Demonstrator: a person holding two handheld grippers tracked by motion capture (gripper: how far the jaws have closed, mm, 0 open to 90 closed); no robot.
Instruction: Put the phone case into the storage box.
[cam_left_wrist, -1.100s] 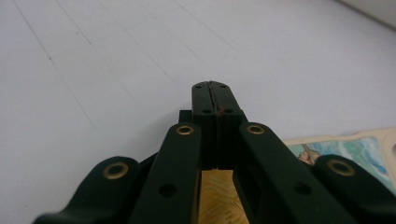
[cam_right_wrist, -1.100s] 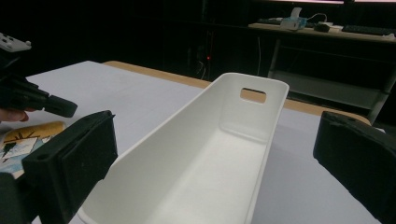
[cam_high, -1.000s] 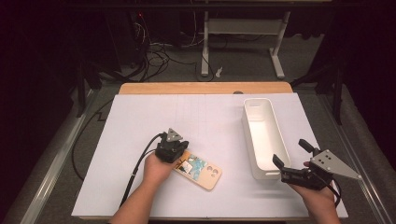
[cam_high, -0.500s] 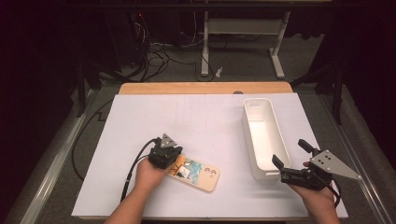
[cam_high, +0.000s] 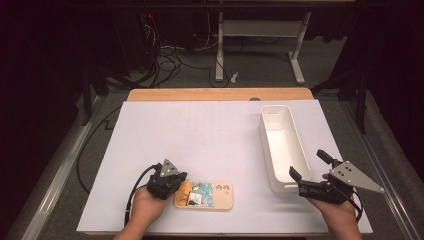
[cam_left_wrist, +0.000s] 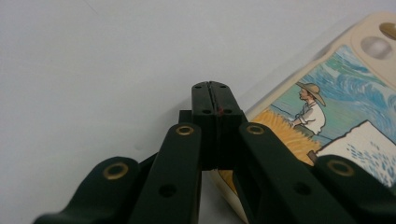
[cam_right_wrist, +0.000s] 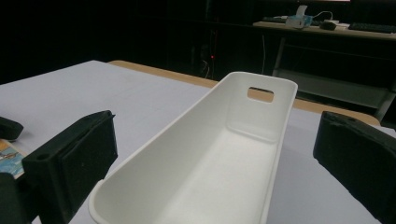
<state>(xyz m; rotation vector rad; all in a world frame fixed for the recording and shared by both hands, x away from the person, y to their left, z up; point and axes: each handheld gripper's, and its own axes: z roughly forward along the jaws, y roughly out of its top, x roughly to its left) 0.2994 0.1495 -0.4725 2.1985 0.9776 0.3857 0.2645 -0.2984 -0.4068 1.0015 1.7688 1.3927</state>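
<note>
The phone case (cam_high: 204, 194) lies flat near the front of the bench (cam_high: 210, 135). The left tool (cam_high: 172, 181) is closed, pressing its left end. Push slowly right. The right tool (cam_high: 309, 173) waits open by the white bin (cam_high: 280, 142).

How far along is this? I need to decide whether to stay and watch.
Early. Nothing is in the white bin. In hand: the left gripper, fingers shut, sits at the end of the phone case lying flat on the table. The right gripper waits open around the bin's near end. Lifting and binning the case probably remains.
</note>
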